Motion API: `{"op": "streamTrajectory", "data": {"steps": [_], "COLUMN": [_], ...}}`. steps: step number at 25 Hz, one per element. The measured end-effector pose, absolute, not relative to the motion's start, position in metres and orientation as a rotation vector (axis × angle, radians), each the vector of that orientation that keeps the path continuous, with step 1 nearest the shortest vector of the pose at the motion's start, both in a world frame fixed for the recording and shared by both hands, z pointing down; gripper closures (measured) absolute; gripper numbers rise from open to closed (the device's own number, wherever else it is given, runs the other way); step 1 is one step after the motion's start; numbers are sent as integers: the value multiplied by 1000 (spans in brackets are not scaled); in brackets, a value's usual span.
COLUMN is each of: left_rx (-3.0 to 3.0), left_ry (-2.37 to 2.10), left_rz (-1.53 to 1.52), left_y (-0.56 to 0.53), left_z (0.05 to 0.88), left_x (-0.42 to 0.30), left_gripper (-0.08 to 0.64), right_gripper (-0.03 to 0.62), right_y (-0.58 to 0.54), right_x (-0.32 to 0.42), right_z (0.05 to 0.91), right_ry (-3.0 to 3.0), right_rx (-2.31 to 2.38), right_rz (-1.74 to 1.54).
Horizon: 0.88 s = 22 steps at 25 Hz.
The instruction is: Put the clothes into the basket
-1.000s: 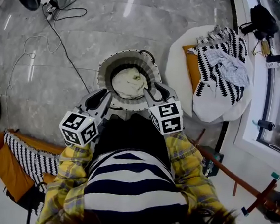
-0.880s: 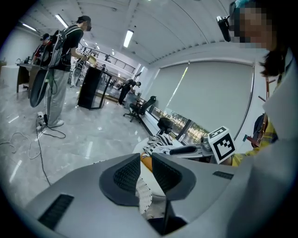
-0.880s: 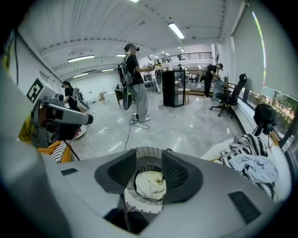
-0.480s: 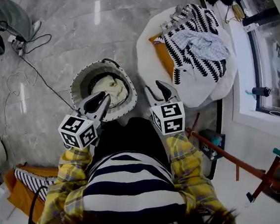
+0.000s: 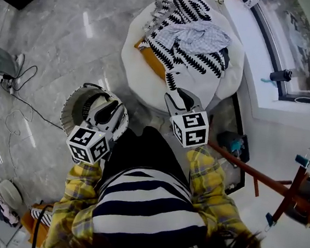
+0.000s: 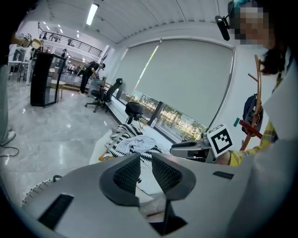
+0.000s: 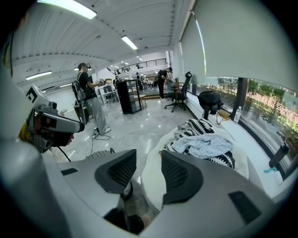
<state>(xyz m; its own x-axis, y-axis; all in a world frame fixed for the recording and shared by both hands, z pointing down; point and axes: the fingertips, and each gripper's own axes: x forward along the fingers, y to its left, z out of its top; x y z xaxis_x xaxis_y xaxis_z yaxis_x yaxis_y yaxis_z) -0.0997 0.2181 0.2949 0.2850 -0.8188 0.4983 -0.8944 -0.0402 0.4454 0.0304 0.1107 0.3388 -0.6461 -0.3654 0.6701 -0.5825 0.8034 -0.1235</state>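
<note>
Left gripper (image 5: 112, 108) jaws barely apart, right gripper (image 5: 177, 99) jaws spread, both empty. Black-and-white patterned clothes pile (image 5: 188, 39) lies ahead of the jaws, not yet in round white mesh basket (image 5: 67, 112).

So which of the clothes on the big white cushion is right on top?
The pale blue checked shirt. It lies crumpled over the black-and-white zigzag one, while the orange piece only peeks out from underneath at the edge.

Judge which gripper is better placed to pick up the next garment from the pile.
Right. The right gripper, jaws apart and empty, sits at the near edge of the white cushion, just below the patterned clothes. The left gripper, also empty, hangs over the basket, farther from the pile.
</note>
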Motion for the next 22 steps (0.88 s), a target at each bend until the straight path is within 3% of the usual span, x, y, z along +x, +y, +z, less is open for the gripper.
{"op": "streamTrajectory", "data": {"steps": [10, 22], "left_rx": [2010, 2172], "left_ry": [-1382, -1218], "left_rz": [275, 456], "left_y": [123, 42], "left_z": [308, 341], "left_x": [-15, 24], "left_gripper": [494, 485], "right_gripper": [414, 414], "right_y": [55, 35], "right_x": [122, 163], "right_z": [347, 360], "right_ry": [-2294, -2219], "right_rx": [889, 1064], "right_rz": [567, 715]}}
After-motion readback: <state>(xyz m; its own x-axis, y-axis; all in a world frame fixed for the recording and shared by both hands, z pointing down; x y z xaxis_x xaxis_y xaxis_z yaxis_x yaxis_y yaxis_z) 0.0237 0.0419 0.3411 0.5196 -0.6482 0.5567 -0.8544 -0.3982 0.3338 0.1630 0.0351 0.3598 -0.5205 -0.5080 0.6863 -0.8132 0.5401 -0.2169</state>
